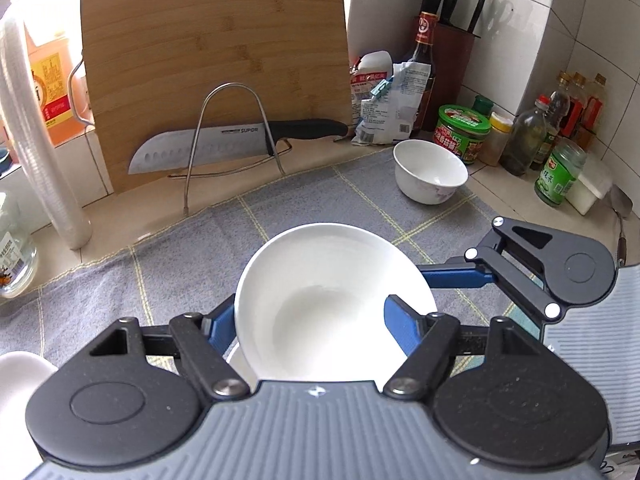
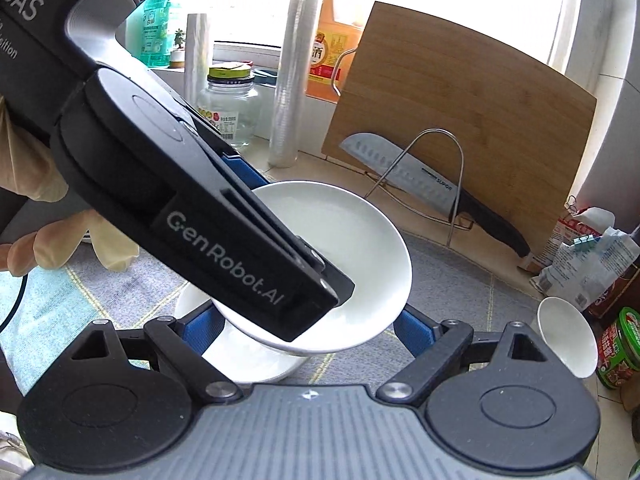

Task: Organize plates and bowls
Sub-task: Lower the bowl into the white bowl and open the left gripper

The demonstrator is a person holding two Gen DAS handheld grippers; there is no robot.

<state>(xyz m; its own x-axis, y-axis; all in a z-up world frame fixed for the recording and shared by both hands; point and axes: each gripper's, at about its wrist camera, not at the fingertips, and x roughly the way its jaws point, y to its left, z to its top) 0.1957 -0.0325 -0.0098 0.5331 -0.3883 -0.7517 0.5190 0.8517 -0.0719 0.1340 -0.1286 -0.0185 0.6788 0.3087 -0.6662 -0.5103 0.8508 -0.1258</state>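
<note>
Left wrist view: two grippers, left gripper (image 1: 320, 320) clamped on one tilted plate (image 1: 320, 288), right gripper (image 1: 460, 270) apart; one bowl (image 1: 430, 176).

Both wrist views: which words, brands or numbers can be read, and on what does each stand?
"SUPOR": blade of the knife.
"GenRobot.AI": side of the left gripper.
"DAS": upper body of that gripper, partly cut off by the frame.
Labels on the green-lidded jar, orange bottle and bags: too small or blurred to read.

Knife (image 1: 236, 142) in wire rack (image 1: 234, 136), before cutting board (image 1: 212, 60)
</note>
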